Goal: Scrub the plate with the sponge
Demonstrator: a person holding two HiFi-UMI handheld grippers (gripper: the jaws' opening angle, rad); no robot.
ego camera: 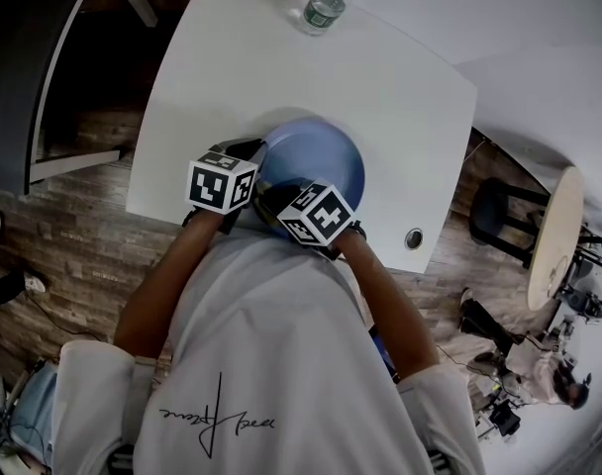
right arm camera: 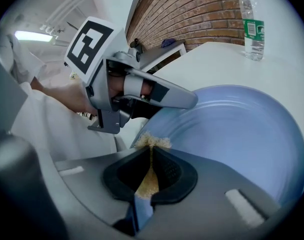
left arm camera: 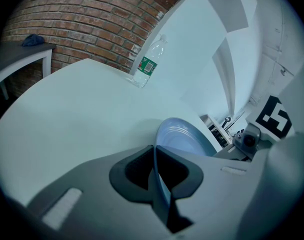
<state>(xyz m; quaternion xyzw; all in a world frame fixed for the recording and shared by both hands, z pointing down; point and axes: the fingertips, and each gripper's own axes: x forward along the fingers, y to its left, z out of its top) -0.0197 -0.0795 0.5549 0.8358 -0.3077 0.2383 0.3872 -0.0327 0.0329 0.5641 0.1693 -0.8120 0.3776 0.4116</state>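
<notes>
Yellow sponge (right arm camera: 148, 181) is pinched tight between the jaws of the right gripper (right arm camera: 152, 150). Its frayed top edge presses against the near part of the blue plate (right arm camera: 232, 134). The left gripper (left arm camera: 154, 154) is clamped on the plate's rim, which runs edge-on between its jaws. Both grippers crowd the plate's near side, just beside each other. The plate is over a white table (ego camera: 281, 77). A water bottle (ego camera: 326, 8) stands upright well beyond the plate, near the table's far edge.

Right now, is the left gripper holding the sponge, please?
No, the left gripper is shut on the rim of the blue plate; the right gripper pinches the yellow sponge.
</notes>
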